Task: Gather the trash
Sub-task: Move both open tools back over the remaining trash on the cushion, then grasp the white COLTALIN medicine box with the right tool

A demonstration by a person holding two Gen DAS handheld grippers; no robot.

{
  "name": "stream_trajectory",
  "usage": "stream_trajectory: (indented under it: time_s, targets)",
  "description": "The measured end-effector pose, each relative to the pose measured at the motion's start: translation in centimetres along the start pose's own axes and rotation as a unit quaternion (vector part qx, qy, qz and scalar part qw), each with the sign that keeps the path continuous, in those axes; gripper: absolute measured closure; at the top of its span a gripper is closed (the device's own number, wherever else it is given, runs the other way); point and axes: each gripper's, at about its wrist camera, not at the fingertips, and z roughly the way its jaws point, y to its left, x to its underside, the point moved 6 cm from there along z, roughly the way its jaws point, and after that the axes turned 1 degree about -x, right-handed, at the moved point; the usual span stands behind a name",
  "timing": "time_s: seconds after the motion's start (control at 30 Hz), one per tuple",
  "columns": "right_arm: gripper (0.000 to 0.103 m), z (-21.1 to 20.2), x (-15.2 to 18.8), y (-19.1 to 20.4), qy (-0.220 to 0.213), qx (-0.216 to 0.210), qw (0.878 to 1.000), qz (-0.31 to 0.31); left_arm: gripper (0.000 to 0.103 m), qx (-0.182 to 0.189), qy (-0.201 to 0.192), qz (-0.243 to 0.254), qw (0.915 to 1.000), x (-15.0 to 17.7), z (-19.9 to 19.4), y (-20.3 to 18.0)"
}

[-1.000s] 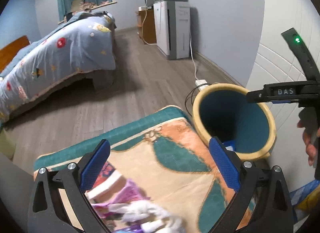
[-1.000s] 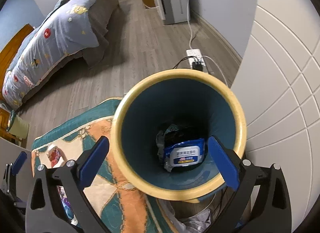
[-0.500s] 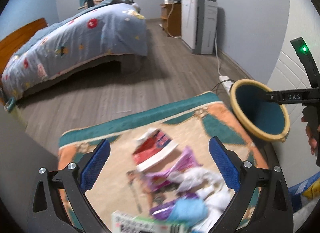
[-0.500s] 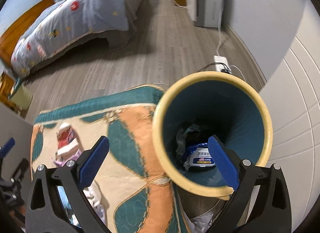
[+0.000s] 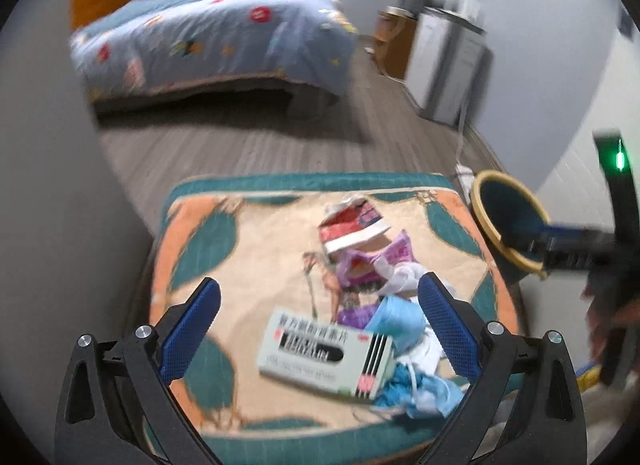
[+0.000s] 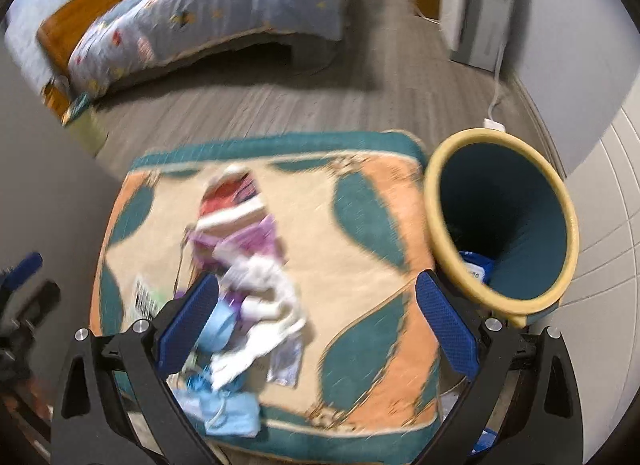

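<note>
Diff vs the earlier frames: both cams have pulled back and panned left. The trash bin that filled the right-wrist view now sits at right of frame, and the whole trash pile is in shot. Heavy motion blur in both.

Left wrist view: left tongs point(image 5: 318, 327) spread wide, nothing between the blue pads. White medicine box point(image 5: 325, 349) lies flat at lower centre, just beside the blue crumpled wrapper point(image 5: 396, 321) to its right. Red-and-white packet point(image 5: 352, 225) above them at centre, purple wrapper point(image 5: 374, 263) under its lower edge, white tissue point(image 5: 404, 275) next to that. All of it sits on the cushion point(image 5: 240, 249), patterned teal, orange and cream, acting as the table. Yellow-rimmed teal trash bin point(image 5: 510, 221) at right edge of the cushion, touching or just beside it, can't resolve which. Right-hand device at far right, green LED lit.

Right wrist view: right tongs point(image 6: 318, 325) also spread, empty. Same pile at lower left of frame, bin at right, a blue-and-white packet point(image 6: 474, 267) visible inside.

Room: bed point(image 5: 208, 37) with blue patterned quilt upper left, grey wood floor point(image 5: 248, 137), white cabinet point(image 5: 456, 65) upper right against the wall.
</note>
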Motion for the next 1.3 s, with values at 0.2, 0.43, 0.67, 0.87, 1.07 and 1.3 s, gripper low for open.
stream_trajectory:
  time_s: [0.2, 0.43, 0.67, 0.87, 1.07, 1.3]
  targets:
    - [0.006, 0.7, 2.8, 6.9, 0.007, -0.025, 0.996, -0.081, 0.005, -0.018, -0.015, -0.018, 0.9996, -1.1, -4.2, 2.9]
    - [0.006, 2.6, 4.9, 13.4, 0.011, -0.05, 0.981, -0.187, 0.005, -0.065, 0.019, -0.038, 0.997, 0.1, -3.7, 7.2]
    - [0.006, 6.0, 6.3, 16.0, 0.042, -0.043, 0.969, -0.239, 0.005, -0.083, 0.049, -0.08, 0.9921, 0.6, -1.6, 9.5]
    - [0.006, 8.3, 7.9, 18.2, 0.064, -0.055, 0.952, -0.295, 0.005, -0.093, 0.066, -0.106, 0.9878, 0.3, -0.1, 11.1]
    - [0.006, 11.2, 9.9, 19.8, 0.089, -0.035, 0.923, -0.372, 0.005, -0.076, 0.074, -0.141, 0.9842, 0.4, 0.5, 12.1]
    - [0.031, 12.3, 9.7, 20.6, 0.064, -0.01, 0.906, -0.419, 0.005, -0.071, 0.08, -0.137, 0.9847, 0.2, 1.3, 11.8]
